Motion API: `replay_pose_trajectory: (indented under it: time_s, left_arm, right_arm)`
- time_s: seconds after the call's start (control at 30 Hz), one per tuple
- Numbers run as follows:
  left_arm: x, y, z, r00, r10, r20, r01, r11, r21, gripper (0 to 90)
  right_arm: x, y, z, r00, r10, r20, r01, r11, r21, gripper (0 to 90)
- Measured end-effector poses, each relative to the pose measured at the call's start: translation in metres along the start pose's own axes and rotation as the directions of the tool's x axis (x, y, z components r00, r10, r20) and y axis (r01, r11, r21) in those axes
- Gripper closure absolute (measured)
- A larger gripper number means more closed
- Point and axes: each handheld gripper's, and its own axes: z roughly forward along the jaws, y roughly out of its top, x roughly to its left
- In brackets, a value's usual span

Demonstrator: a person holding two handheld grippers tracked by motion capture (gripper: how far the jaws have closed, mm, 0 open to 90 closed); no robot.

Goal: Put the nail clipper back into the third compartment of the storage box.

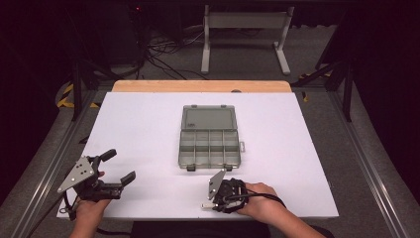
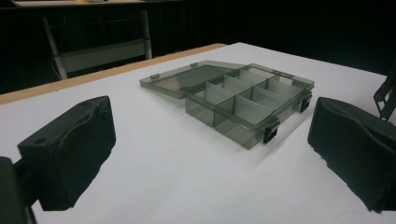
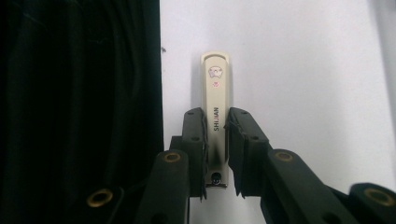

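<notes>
Organizer box [image 1: 209,138] lid open, compartments bare, right claw [image 3: 215,135] pinching nail clipper [image 3: 215,93], left claw [image 1: 119,167] spread.

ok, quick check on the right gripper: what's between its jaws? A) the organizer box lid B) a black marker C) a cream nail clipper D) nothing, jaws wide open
C: in the right gripper view the right gripper has its jaws closed on both sides of a cream nail clipper that lies on the white table, near the table's edge.
</notes>
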Motion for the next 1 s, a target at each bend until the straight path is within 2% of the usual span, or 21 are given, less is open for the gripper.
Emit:
replay_pose_trajectory:
  time_s: [0.23,0.7,1.0]
  left_arm:
    - [0.0,0.0,0.0,1.0,0.001,0.0,-0.001,1.0,0.002,1.7]
    - [0.0,0.0,0.001,1.0,-0.003,-0.002,0.003,1.0,-0.003,1.7]
    - [0.0,0.0,0.001,1.0,-0.006,-0.003,0.006,1.0,-0.005,1.8]
  right_arm:
    - [-0.003,0.002,-0.014,0.9999,0.017,0.003,-0.017,0.999,-0.043,77.9]
    - [-0.018,0.008,-0.046,0.9977,0.027,0.063,-0.019,0.992,-0.125,77.8]
    - [-0.028,0.013,-0.063,0.993,0.061,0.101,-0.043,0.984,-0.172,77.8]
